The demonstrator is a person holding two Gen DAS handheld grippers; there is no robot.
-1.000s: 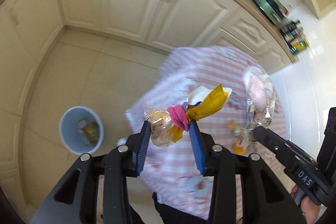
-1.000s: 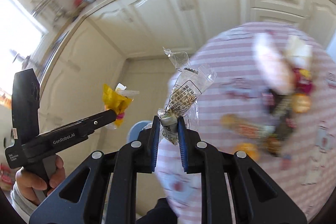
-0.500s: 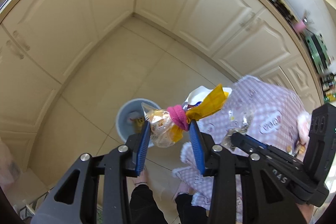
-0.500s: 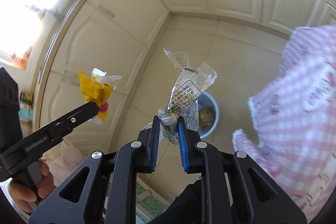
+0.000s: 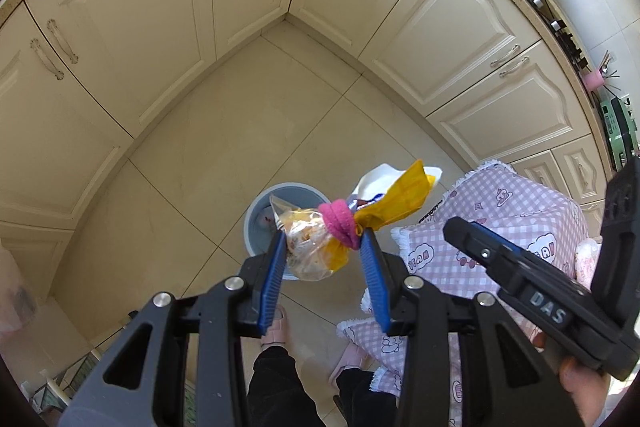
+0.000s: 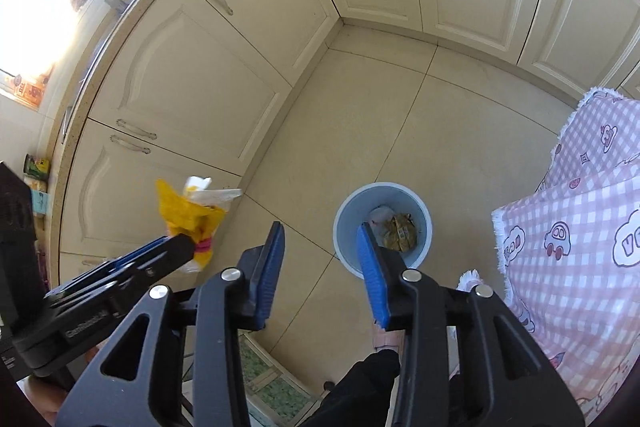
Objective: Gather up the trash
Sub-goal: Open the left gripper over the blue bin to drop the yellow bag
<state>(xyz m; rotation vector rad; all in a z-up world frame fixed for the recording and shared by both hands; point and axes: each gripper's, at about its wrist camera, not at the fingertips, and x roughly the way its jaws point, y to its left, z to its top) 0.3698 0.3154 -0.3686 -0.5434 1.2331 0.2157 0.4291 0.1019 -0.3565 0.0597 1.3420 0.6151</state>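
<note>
My left gripper [image 5: 323,245] is shut on a tied snack bag [image 5: 308,247], clear and yellow with a pink band, and holds it above the grey-blue trash bin [image 5: 256,215] on the floor. The bag also shows in the right wrist view [image 6: 188,213], left of my right gripper. My right gripper [image 6: 320,239] is open and empty above the bin [image 6: 348,211], which holds wrappers [image 6: 398,231]. The right gripper's body shows in the left wrist view [image 5: 520,287].
A table with a pink checked cloth [image 5: 500,219] stands to the right of the bin and also shows in the right wrist view [image 6: 580,235]. Cream cabinets [image 6: 240,47] line two walls. The person's legs and slippers [image 5: 276,323] are below the grippers.
My right gripper has opened and the clear wrapper it held is gone from it. Both grippers have swung from the table to over the bin.
</note>
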